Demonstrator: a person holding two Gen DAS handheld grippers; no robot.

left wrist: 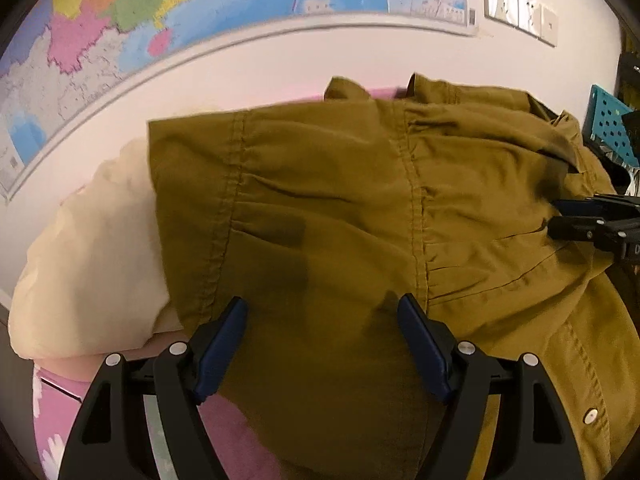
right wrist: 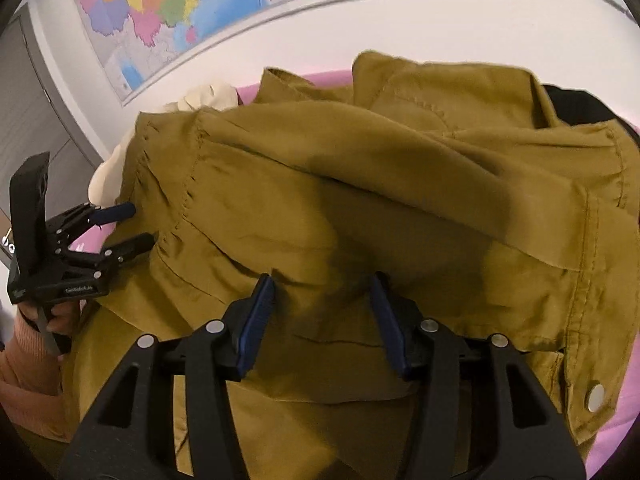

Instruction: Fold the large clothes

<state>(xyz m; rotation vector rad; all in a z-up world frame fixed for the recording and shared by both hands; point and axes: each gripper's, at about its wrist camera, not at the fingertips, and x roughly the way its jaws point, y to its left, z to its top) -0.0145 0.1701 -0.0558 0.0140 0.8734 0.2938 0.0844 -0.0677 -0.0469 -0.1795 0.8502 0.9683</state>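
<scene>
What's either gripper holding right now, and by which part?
Nothing. The left gripper and right gripper both stand open over the mustard-olive cotton jacket, pads apart, no fabric pinched.

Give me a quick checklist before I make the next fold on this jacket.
1. Left gripper open, no cloth between its fingers: ok.
2. Right gripper open over the jacket: ok.
3. Jacket lying flat: not ok, rumpled, with a flap folded over in the right wrist view.
4. Snap button edge visible and reachable: ok.
5. Cream pillow clear of the jacket: not ok, the jacket overlaps it.
6. Sleeves located: cannot tell.
</scene>
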